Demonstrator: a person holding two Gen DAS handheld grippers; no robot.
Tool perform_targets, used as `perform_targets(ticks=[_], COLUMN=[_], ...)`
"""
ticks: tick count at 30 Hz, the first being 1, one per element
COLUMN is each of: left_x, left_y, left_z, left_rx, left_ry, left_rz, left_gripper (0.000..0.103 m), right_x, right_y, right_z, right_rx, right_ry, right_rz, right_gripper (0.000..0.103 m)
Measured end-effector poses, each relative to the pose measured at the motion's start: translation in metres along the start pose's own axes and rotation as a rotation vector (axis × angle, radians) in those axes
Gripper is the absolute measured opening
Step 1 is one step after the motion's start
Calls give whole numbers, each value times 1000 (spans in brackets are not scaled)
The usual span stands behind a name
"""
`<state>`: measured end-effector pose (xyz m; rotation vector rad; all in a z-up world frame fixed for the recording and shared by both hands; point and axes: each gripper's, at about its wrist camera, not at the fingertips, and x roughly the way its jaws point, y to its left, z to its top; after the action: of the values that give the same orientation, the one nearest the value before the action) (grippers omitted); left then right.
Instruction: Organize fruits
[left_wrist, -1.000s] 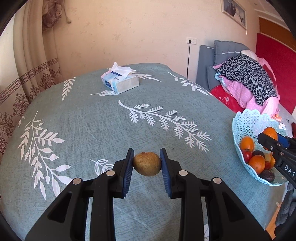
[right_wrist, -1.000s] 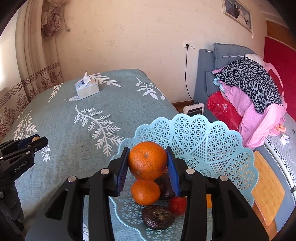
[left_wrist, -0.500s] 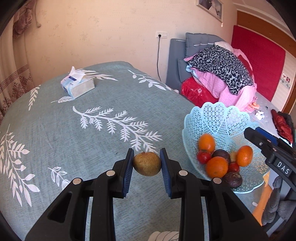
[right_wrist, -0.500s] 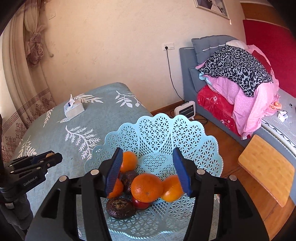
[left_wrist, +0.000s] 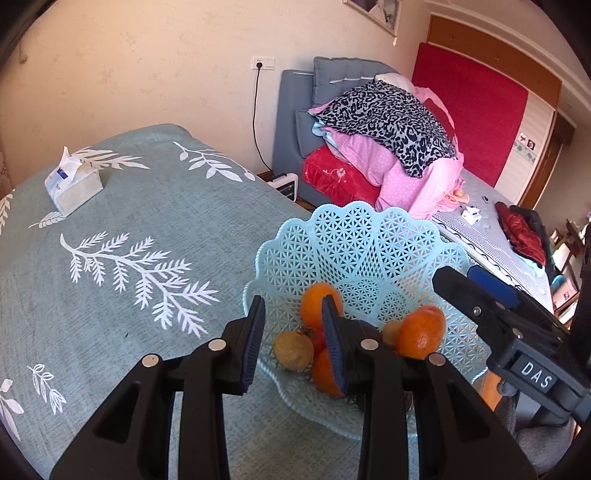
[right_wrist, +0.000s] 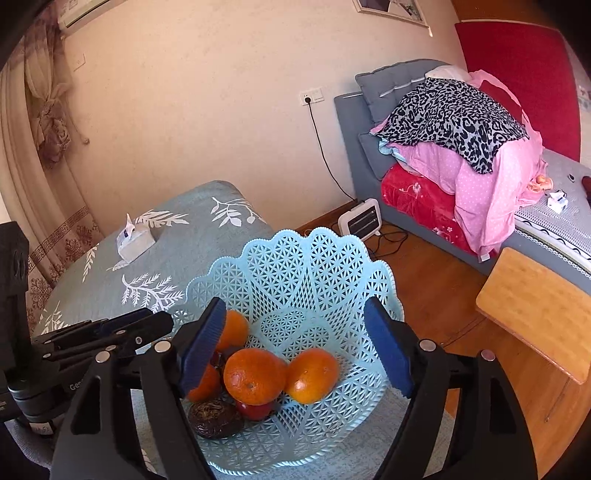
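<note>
Left tongs (left_wrist: 295, 341): just opening, brown fruit (left_wrist: 293, 350) loose between, over basket (left_wrist: 354, 236); right tongs (right_wrist: 295, 349): wide, empty.

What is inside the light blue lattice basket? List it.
Inside the basket: several oranges, a brownish-yellow round fruit, a small red fruit and a dark wrinkled one. Whatever lies beneath the pile or behind the gripper fingers is covered.

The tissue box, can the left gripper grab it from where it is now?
Probably not yet. The left gripper hangs over the basket, fingers open, while the tissue box sits far across the table. Nothing blocks the way; it just needs to travel there.
</note>
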<state>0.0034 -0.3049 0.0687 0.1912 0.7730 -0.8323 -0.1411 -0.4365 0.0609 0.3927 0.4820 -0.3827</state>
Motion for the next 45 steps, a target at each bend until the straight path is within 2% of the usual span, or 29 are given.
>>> perform_targets(ticks=[2,4,6,10,11,15,28,45], left_x=[0,-1,-2,-8,-10,-17,-41,-57], left_y=[0,1,4,11,11,14,15,9], left_z=[1,1,0,-4,-6,-11,-32,-39], left_rx=[-8,-8,-9,-2,4,32,68,92], left_ry=[-14,-24,-26,-43,-52,-73,-103,-121], left_rz=[3,7,15,68,91,188,313,364], left_gripper=[61,67,79,87,91,97,98,98], right_x=[-1,-1,-3,-7,-9,-13,-21,-23], right_y=[1,2,4,5,6,14,43,61], right_z=[-1,-2,-3,-6,-7,-14,-39,-51], right_rx=[-7,-16,-23,-33,-40,-83,-188,-263], right_ry=[-2,-7,-16,-20,-18,-6,36,34], right_rz=[2,-1,-7,-7,-7,-23,0,-9], right_gripper=[85,90,95,100,100,100,100,100])
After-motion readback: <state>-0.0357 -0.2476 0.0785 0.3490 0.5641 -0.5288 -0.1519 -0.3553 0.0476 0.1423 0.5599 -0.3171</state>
